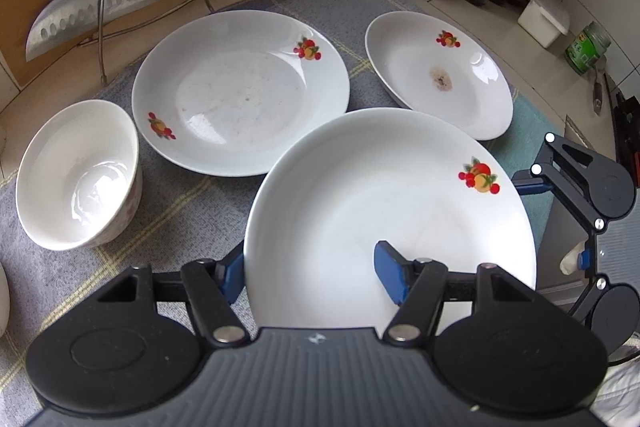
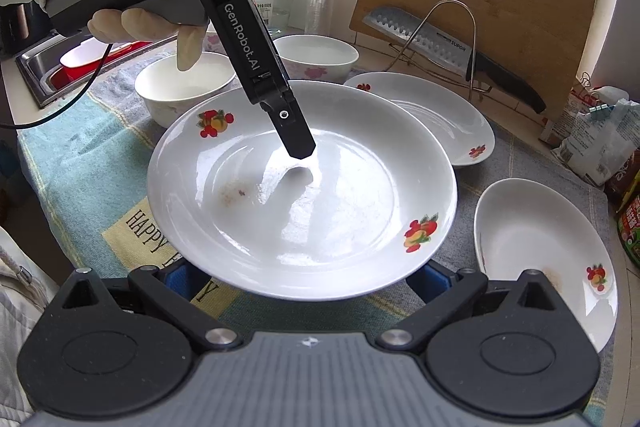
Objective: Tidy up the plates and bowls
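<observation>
Left tongs (image 1: 310, 277): pinching the near rim of the held plate (image 1: 384, 215), one blue pad above, one below.
Right tongs (image 2: 302, 283): pads hidden beneath the same plate; grip cannot be told.
Held plate: raised above the cloth (image 1: 60, 279), between both tongs.
Other plates: large plate (image 1: 240, 91) and stained plate (image 1: 438, 75) beyond the left tongs.
Bowl (image 1: 78, 175): far-left of them.

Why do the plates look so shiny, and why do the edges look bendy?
In the right wrist view, window light glares off the held plate, and the left hand-held gripper casts a soft shadow there. In the left wrist view, the bowl shows bright glare. Both fisheye views curve things near the borders, like the knife.
</observation>
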`<state>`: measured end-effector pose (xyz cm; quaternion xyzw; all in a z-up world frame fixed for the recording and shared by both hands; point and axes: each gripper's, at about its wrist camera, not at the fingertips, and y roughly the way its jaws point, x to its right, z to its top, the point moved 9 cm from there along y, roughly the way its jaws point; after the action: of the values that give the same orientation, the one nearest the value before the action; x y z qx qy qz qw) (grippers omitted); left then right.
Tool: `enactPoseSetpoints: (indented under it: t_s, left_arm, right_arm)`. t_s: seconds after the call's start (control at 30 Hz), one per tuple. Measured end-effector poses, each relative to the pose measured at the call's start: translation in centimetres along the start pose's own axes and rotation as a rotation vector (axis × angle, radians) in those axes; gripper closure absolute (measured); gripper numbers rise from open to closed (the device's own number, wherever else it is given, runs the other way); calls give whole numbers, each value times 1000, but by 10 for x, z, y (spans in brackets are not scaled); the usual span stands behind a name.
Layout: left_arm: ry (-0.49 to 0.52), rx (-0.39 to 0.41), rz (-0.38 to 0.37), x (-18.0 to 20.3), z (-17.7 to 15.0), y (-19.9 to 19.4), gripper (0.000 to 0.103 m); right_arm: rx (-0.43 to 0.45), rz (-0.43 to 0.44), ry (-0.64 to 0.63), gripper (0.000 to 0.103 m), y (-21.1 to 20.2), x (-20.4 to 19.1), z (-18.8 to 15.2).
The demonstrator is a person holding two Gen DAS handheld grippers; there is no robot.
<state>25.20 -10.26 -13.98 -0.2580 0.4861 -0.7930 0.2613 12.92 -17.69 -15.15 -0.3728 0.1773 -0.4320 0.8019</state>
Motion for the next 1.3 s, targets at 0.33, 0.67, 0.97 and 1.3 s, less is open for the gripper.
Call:
enactPoseSetpoints:
  t_s: [0.33,0.67,0.97,1.3]
  left_arm:
    - [30,12,1,18,28,5,39]
    - [86,17,-9,44,66,21,39]
    - [142,32,-18,66,107,43,39]
    - [209,28,-39,84,142,72,39]
  right_arm:
    - [13,-31,23,0,-12,23,-2]
    - [23,-83,57,0,-27,59,-13]
    - [30,-144,106,0,-35,98,-25]
    - [22,-194,170,0,-30,133,-35]
